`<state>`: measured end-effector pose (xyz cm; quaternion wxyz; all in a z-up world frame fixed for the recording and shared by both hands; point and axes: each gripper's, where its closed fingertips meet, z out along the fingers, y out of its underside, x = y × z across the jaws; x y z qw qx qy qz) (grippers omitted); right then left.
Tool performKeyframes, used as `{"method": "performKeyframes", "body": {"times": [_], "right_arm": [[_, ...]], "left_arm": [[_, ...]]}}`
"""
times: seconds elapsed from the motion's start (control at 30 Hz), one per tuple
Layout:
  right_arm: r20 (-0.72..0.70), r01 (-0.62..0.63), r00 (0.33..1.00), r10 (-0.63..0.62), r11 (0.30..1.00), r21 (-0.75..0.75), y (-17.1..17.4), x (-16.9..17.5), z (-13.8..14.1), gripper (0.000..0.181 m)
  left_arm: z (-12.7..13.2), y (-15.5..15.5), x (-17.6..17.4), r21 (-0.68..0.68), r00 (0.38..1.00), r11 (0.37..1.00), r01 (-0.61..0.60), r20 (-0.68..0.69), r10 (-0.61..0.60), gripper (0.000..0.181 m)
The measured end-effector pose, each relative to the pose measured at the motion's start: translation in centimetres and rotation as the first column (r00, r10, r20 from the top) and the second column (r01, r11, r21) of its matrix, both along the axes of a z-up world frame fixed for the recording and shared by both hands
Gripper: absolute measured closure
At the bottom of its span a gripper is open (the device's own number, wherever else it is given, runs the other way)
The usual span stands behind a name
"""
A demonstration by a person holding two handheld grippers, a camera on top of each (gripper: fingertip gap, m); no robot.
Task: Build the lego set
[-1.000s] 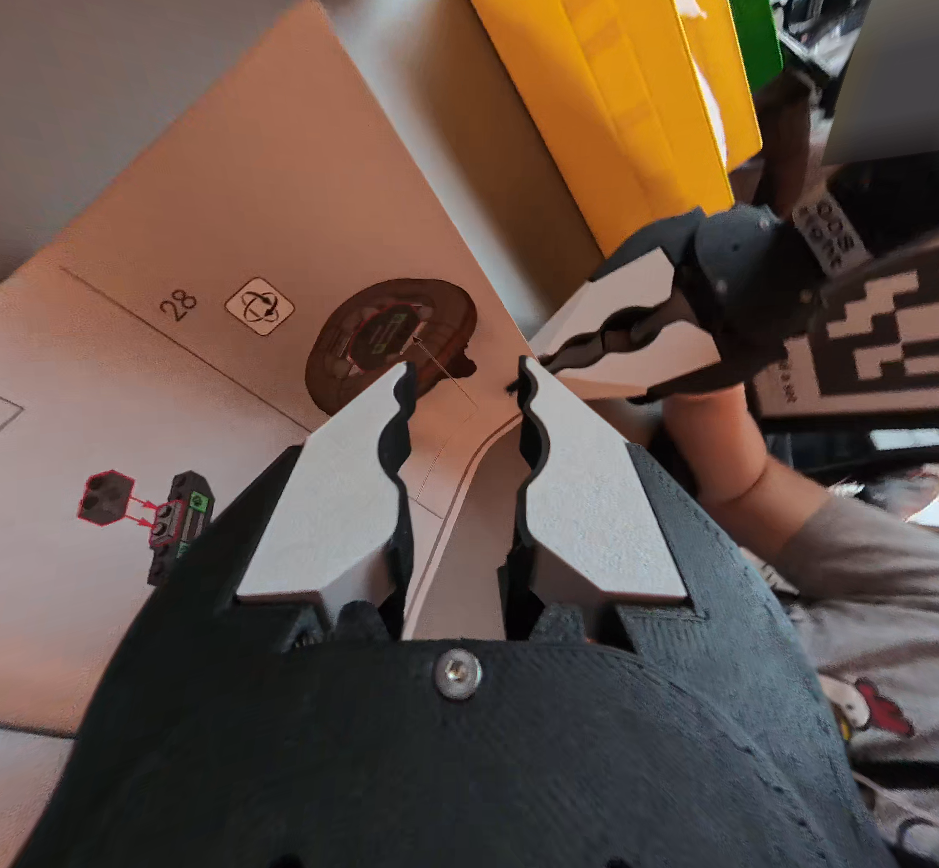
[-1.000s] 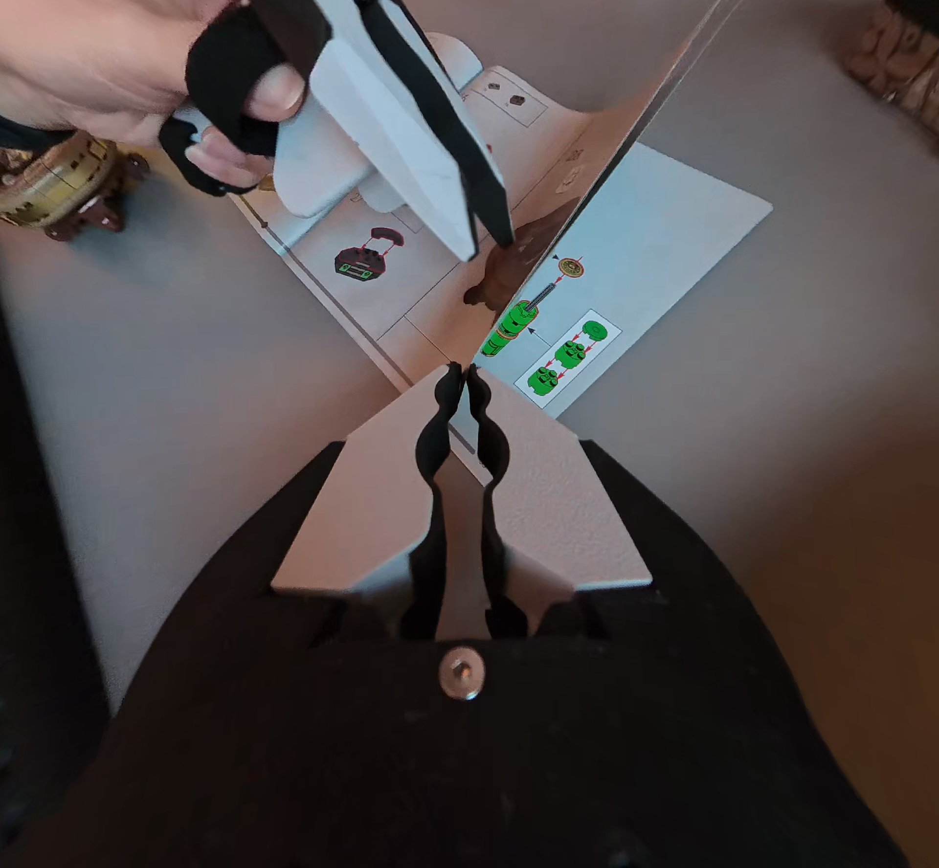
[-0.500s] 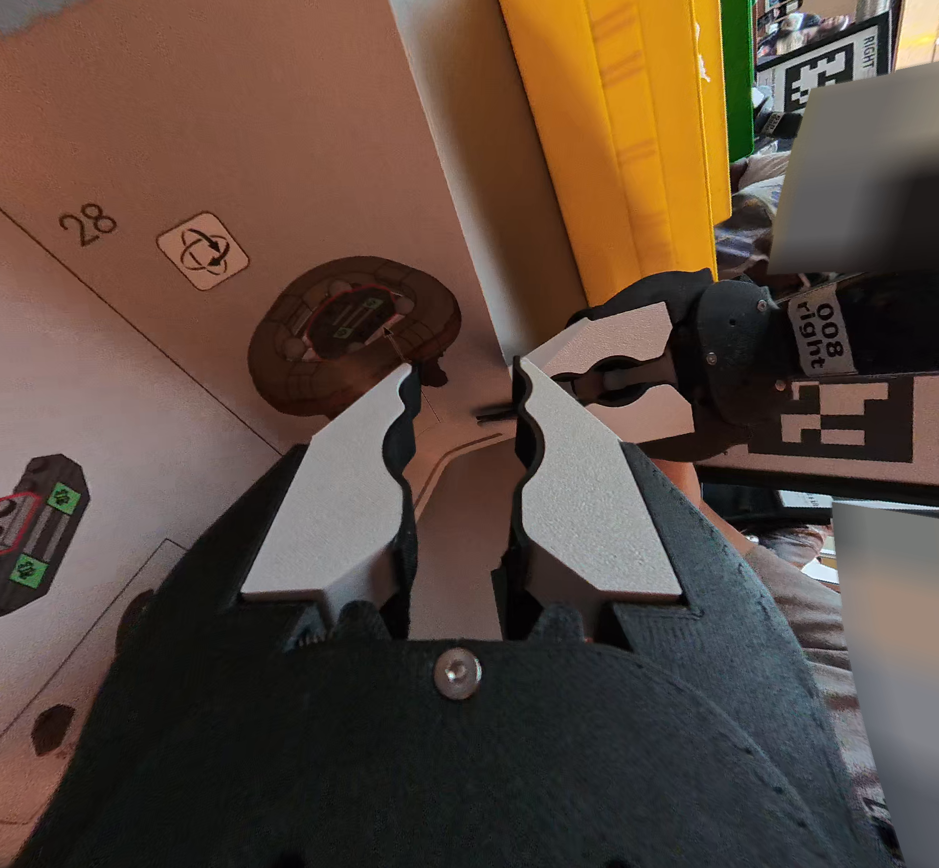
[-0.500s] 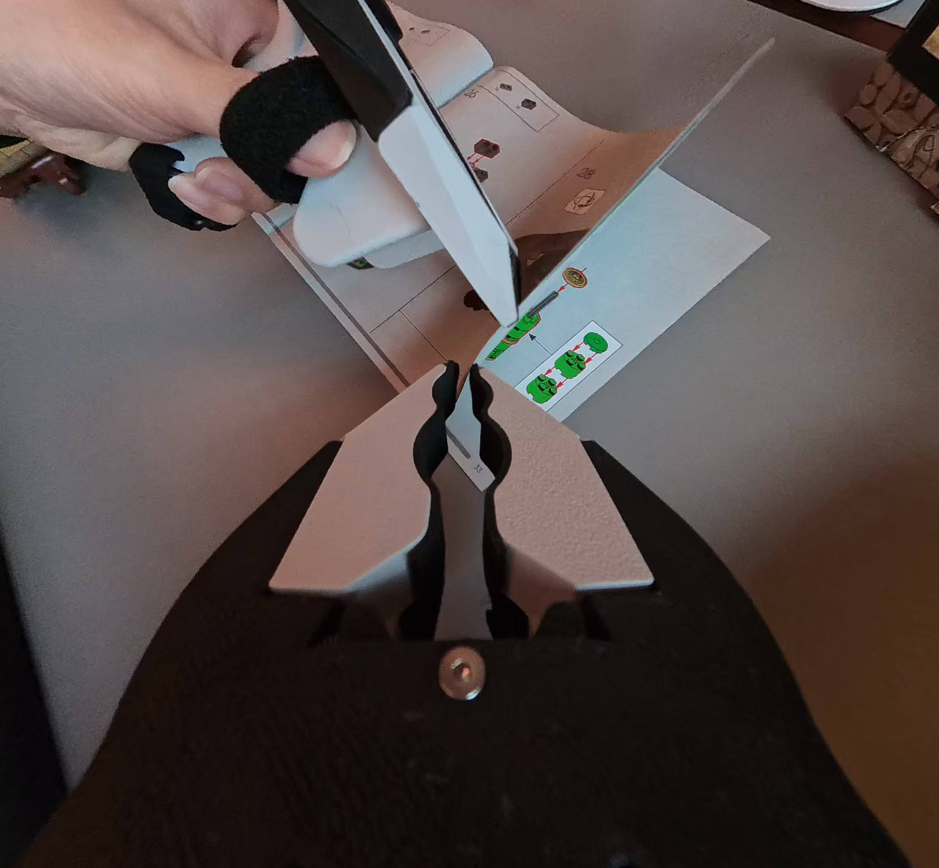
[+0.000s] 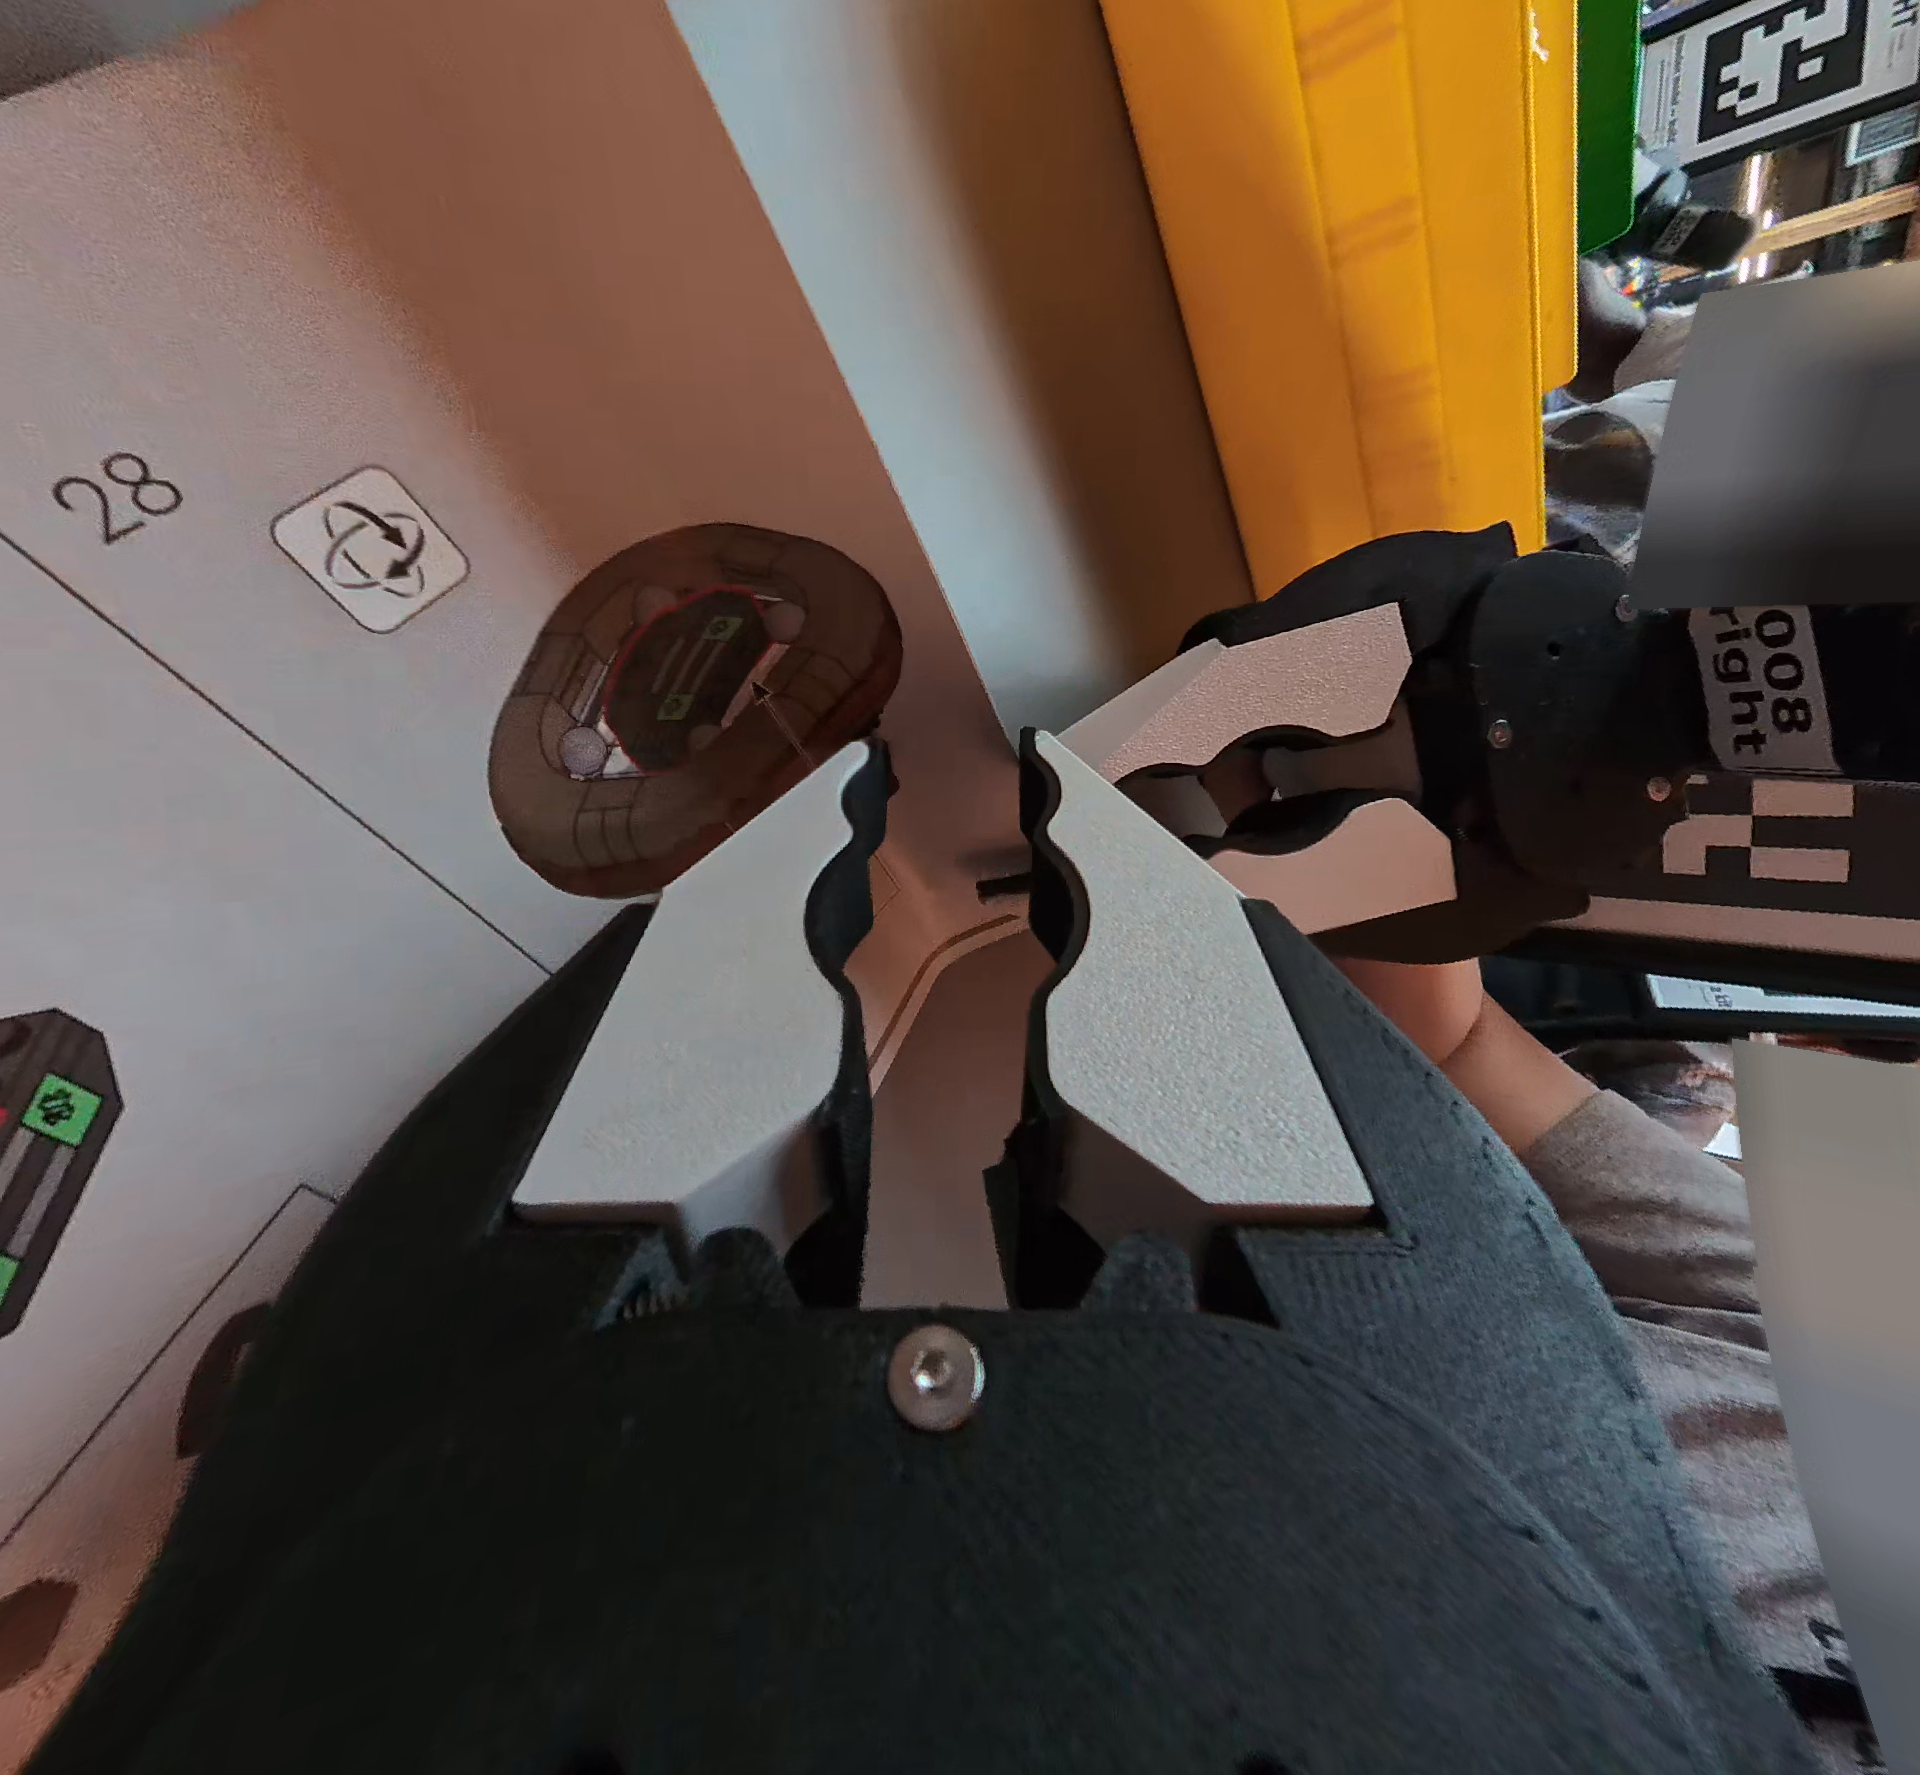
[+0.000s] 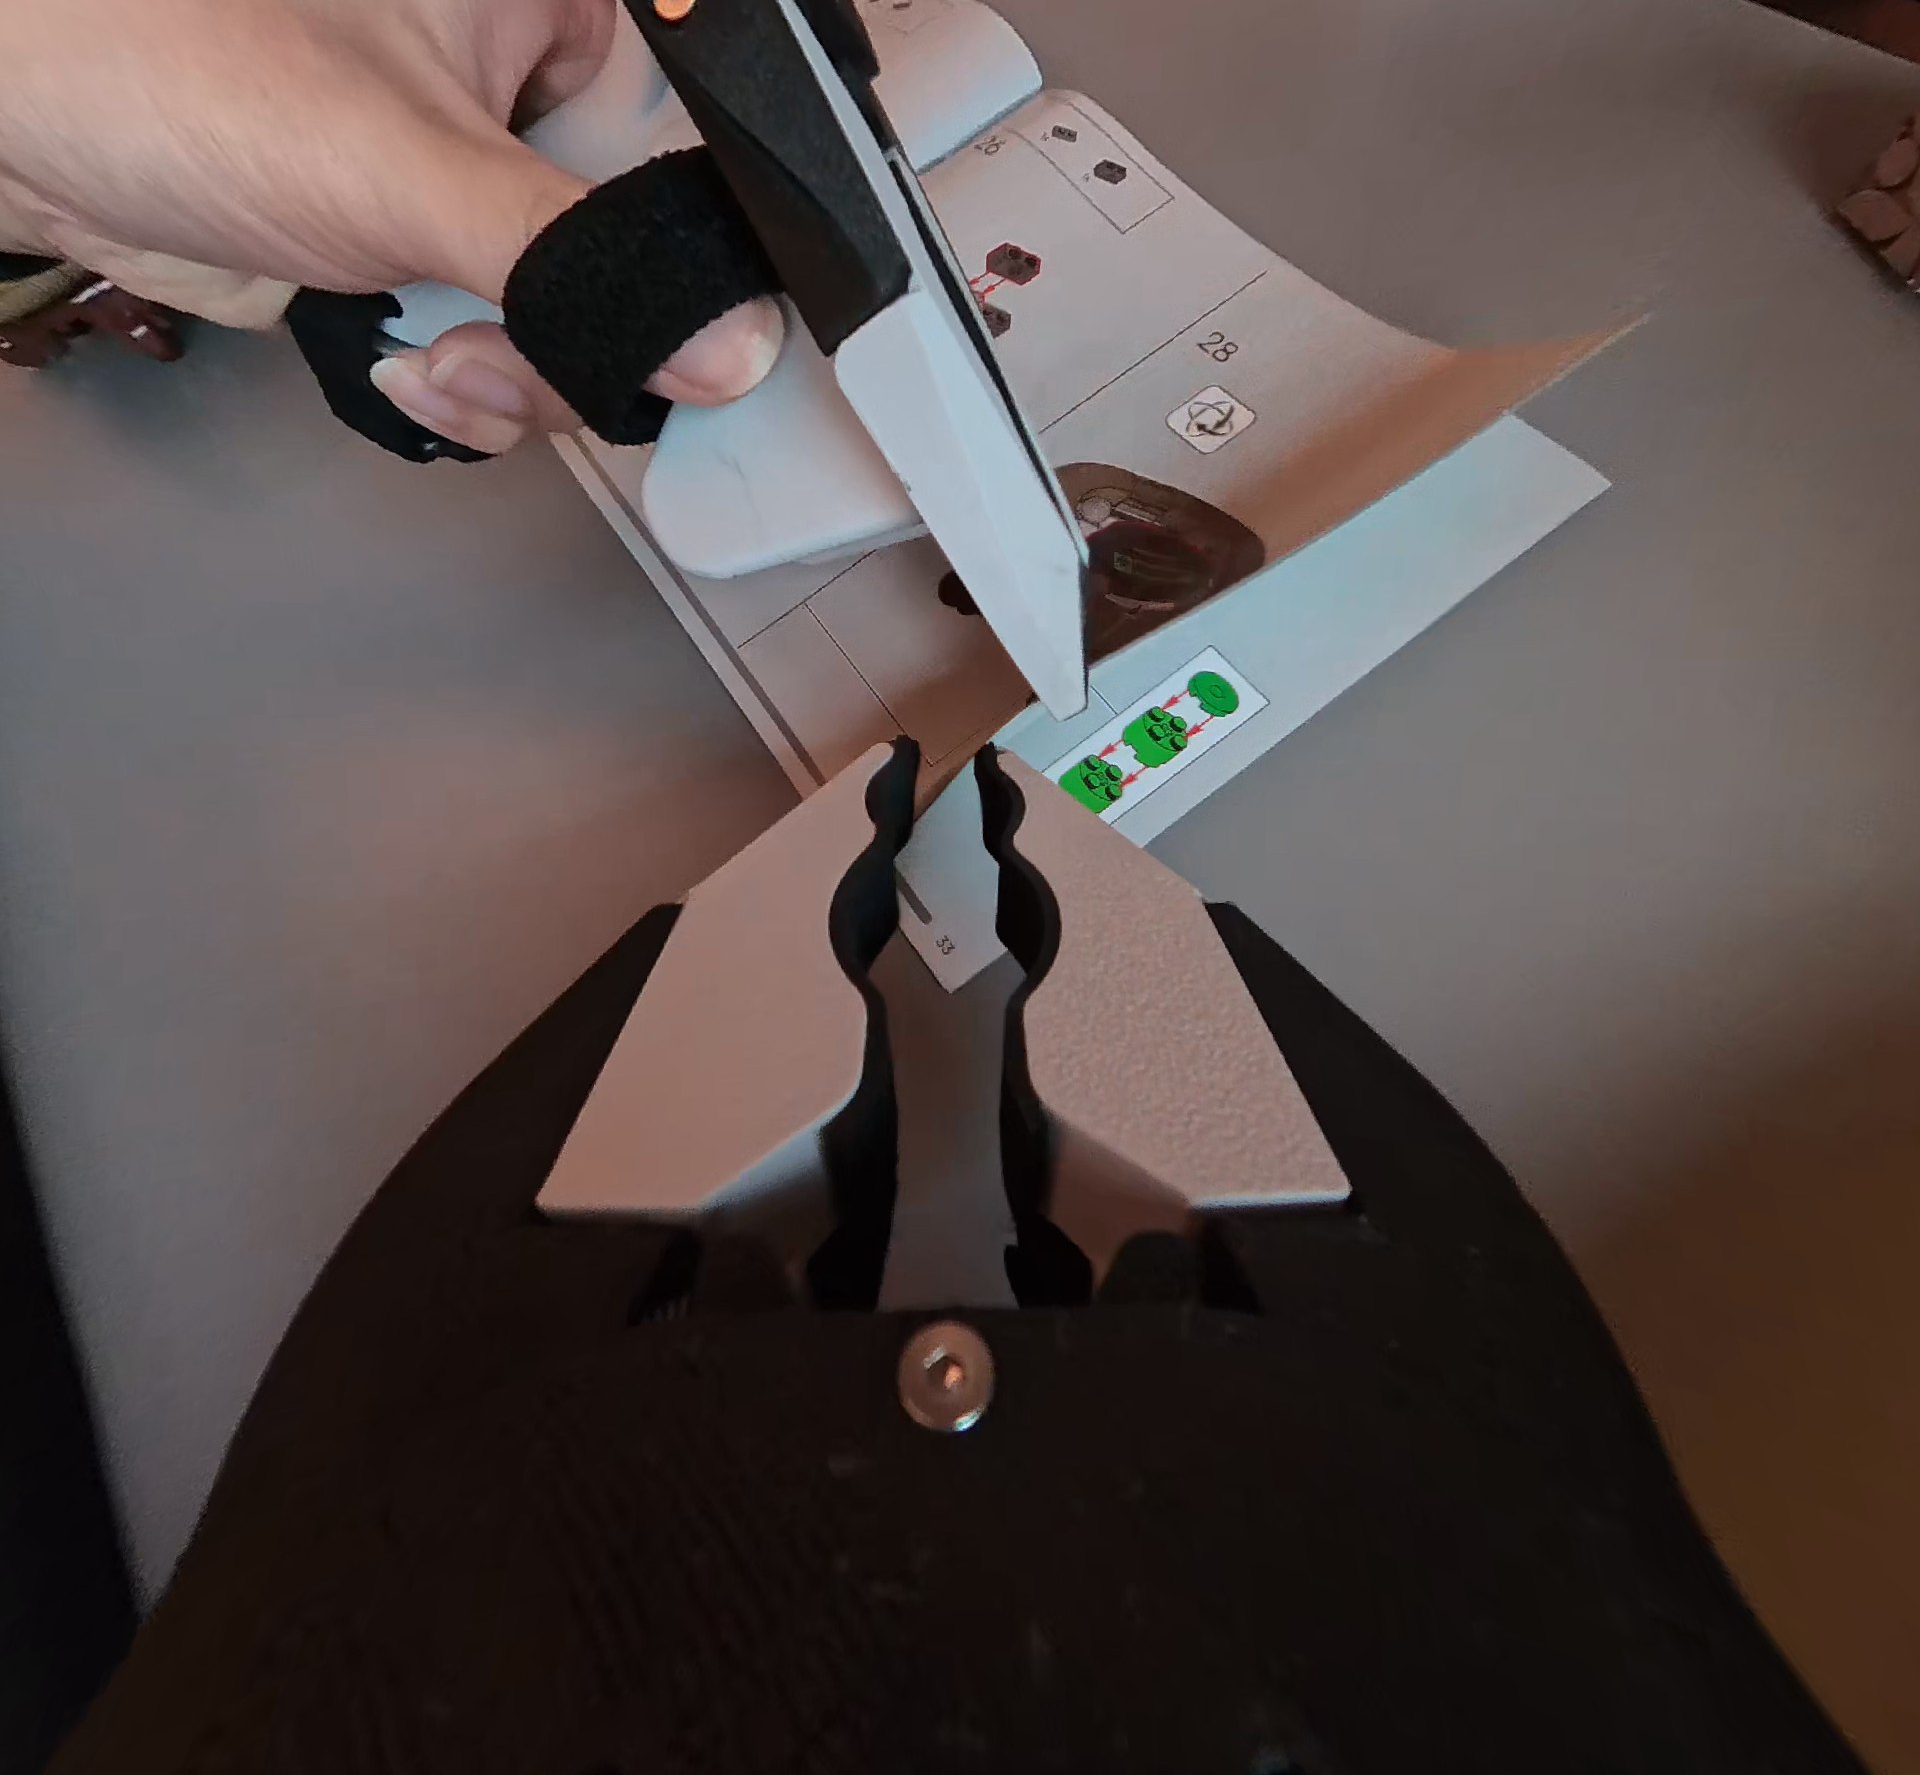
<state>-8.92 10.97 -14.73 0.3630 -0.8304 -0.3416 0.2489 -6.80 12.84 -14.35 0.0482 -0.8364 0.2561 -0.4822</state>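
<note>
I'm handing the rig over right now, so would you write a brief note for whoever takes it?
Left gripper: open, empty, tips at the lifted page of the instruction booklet.
Right gripper: jaws narrowly apart at the booklet's near corner, apparently gripping nothing.
The booklet lies open on the table, with one page curled up mid-turn. Brown lego pieces sit at the table's edges.
Done: booklet opened. Left: settle the page, then build. No brick is in either gripper.
</note>
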Motion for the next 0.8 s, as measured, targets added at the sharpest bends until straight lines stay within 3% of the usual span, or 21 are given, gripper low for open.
{"method": "performKeyframes", "body": {"times": [0.43,0.8], "right_arm": [[-0.13,-0.031,0.991,0.02,0.996,-0.086,-0.4,-0.7,0.3,0.156],[-0.132,-0.081,0.989,0.066,0.99,-0.113,-1.0,-1.4,-0.4,0.152]], "left_arm": [[-1.1,0.2,-0.7,-0.035,1.0,0.999,-0.002,0.004,0.002,0.168],[-1.1,0.7,-1.1,-0.068,0.998,0.997,-0.023,0.049,0.026,0.172]]}}
